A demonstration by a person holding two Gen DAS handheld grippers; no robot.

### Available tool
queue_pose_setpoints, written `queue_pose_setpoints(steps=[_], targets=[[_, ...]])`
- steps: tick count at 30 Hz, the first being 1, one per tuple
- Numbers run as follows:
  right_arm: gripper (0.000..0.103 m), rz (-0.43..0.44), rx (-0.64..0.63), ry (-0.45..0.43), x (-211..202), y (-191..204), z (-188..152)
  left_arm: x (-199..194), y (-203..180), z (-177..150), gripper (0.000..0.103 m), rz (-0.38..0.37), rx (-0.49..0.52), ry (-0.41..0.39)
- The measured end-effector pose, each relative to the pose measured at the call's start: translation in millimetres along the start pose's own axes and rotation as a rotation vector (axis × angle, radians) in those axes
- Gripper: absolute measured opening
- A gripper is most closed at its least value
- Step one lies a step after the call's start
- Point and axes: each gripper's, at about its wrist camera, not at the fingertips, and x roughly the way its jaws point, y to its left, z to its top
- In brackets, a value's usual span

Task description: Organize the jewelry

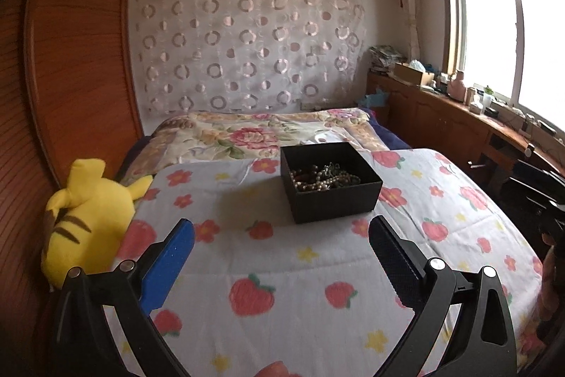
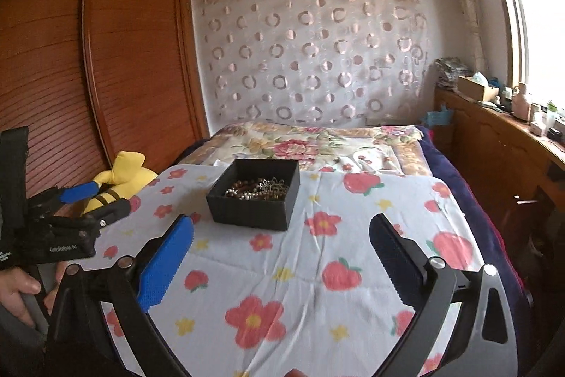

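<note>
Both grippers, left gripper [image 1: 280, 230] and right gripper [image 2: 280, 230], are held spread and empty, aimed toward twelve o'clock at the black box [image 1: 330, 182] of tangled jewelry [image 1: 325, 178], presumably for a reach.

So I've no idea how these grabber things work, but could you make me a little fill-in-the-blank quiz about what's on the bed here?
1. The jewelry lies tangled inside a ____ box.
2. The box sits on a sheet printed with flowers and ____.
3. The plush toy by the wardrobe is ____.
4. Both the left gripper and right gripper hold ____.

Missing words: black; strawberries; yellow; nothing
</note>
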Motion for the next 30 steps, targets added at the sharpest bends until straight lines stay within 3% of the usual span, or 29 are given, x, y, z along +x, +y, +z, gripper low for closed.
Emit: queue_pose_setpoints(steps=[10, 30], targets=[[0.101, -0.04, -0.004, -0.053, -19.2, 4.7, -5.4, -23.9, 6.6, -7.1, 0.095, -0.02, -0.021, -0.025], [0.101, -0.061, 0.001, -0.045, -17.4, 5.1, -14.5, -40.1, -8.5, -7.8, 0.095, -0.035, 0.014, -0.06]])
